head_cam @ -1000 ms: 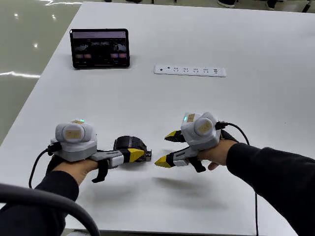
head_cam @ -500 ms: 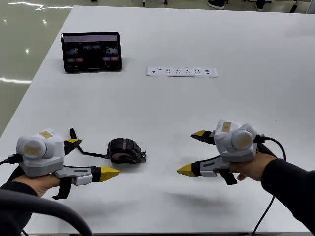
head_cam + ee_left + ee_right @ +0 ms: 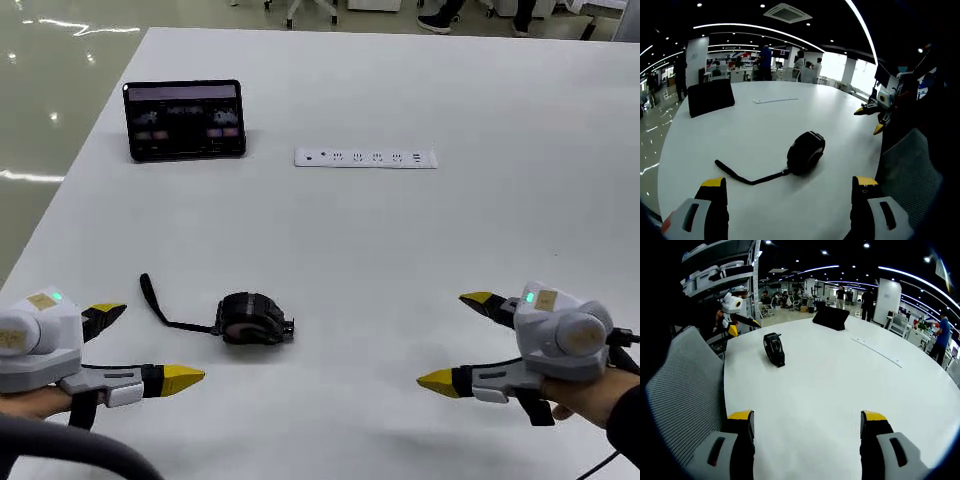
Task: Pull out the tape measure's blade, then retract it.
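A black tape measure (image 3: 254, 318) lies on the white table (image 3: 400, 250), its black wrist strap (image 3: 160, 305) trailing to the left; no blade shows outside the case. The same tape measure (image 3: 806, 151) sits ahead of the left gripper's jaws and lies farther off (image 3: 774, 349) in the right gripper view. My left gripper (image 3: 148, 345) stands open at the table's near left, a short way from the case. At the near right my right gripper (image 3: 460, 340) is open too, well clear of it. Neither holds anything.
A dark tablet (image 3: 184, 120) stands propped at the far left of the table. A white power strip (image 3: 365, 158) lies flat behind the middle. The table's left edge drops to a glossy floor. A grey mesh chair back (image 3: 685, 390) is near the front edge.
The left gripper let go of the tape measure and drew back to the left. The right gripper moved off to the right. The tape measure now rests alone on the table.
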`<state>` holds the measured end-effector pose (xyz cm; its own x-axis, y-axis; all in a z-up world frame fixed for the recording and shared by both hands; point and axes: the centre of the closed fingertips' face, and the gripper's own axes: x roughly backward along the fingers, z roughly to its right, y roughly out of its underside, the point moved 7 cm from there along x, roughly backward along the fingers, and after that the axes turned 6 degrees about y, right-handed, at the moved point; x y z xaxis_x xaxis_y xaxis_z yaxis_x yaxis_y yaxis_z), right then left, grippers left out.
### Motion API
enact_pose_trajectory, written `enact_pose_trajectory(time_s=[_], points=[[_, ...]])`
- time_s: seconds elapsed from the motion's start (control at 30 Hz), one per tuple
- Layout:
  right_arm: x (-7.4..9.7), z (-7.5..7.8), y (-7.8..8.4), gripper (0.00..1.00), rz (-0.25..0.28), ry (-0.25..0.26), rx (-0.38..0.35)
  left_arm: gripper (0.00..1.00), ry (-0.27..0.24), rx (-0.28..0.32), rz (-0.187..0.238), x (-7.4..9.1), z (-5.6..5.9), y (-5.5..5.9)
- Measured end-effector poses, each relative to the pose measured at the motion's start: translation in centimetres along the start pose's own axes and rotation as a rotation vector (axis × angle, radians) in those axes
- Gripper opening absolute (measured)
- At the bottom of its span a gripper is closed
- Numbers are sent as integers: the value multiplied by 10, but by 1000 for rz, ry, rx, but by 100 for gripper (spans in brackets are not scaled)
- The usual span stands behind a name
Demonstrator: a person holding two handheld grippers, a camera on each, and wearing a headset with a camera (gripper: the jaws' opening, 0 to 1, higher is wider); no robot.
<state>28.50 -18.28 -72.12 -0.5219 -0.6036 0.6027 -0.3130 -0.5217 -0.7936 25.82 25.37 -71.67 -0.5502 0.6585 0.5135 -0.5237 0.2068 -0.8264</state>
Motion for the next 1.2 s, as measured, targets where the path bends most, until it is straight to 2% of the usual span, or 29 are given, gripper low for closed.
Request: enact_pose_trajectory(time_s=[0.03, 0.17, 0.2, 0.33, 0.47, 0.7, 1.0, 1.07, 1.1, 1.2], points=[[6, 2, 5, 84, -4, 10, -24, 100, 0, 4, 1, 3, 0, 1], [23, 7, 19, 89, -18, 41, -47, 100, -18, -11, 10, 11, -1, 1], [28, 10, 23, 90, -24, 52, -56, 100, -20, -24, 25, 14, -1, 0], [45, 18, 34, 95, -40, 88, -84, 100, -22, -29, 25, 23, 1, 1], [57, 25, 44, 99, -54, 101, -107, 100, -21, -25, 28, 27, 1, 3], [64, 28, 50, 99, -80, 105, -105, 100, -35, -29, 14, 31, 0, 8], [65, 33, 47, 99, -74, 110, -108, 100, -33, -18, 17, 33, 0, 10], [65, 32, 47, 99, -74, 107, -108, 100, -51, -43, 16, 34, -2, 10], [65, 32, 47, 99, -74, 105, -109, 100, -38, -22, 12, 34, -1, 12], [65, 32, 47, 99, -73, 105, -110, 100, -41, -25, 8, 35, 0, 13]])
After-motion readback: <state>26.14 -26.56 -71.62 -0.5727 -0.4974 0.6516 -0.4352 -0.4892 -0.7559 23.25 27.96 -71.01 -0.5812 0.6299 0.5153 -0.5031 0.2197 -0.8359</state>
